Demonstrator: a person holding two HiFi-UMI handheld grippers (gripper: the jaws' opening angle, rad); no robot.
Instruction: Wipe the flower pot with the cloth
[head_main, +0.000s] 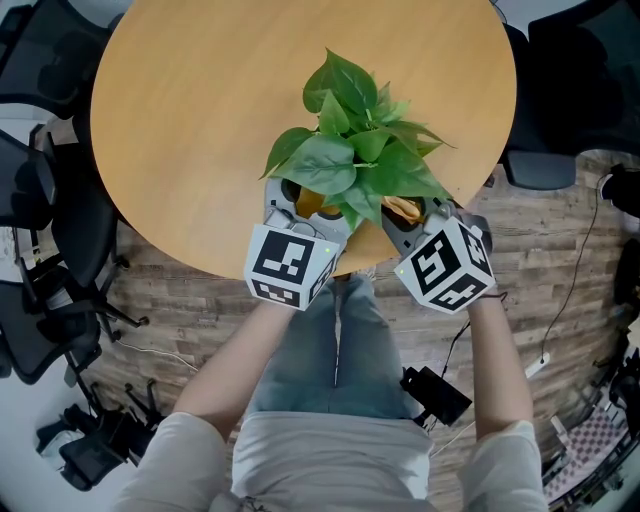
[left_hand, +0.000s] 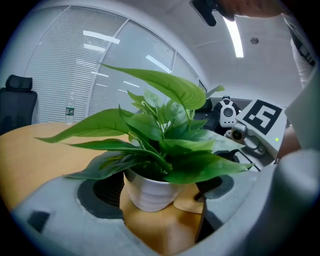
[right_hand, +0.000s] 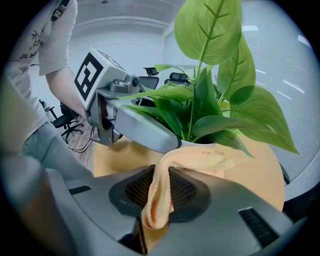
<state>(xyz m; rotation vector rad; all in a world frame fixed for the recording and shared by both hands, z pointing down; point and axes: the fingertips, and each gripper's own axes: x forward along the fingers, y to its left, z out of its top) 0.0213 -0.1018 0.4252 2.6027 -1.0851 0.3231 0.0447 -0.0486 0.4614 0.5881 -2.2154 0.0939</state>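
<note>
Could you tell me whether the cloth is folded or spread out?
Folded: the cloth is doubled over itself in a narrow band, pinched between the jaws of the right gripper, not spread flat.

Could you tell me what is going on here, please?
A person at a round table works with two claws. The left claw appears to hold a white pot with a leafy plant near the table's edge. The right claw pinches an orange cloth, draped against the pot's rim, so wiping seems under way.
</note>
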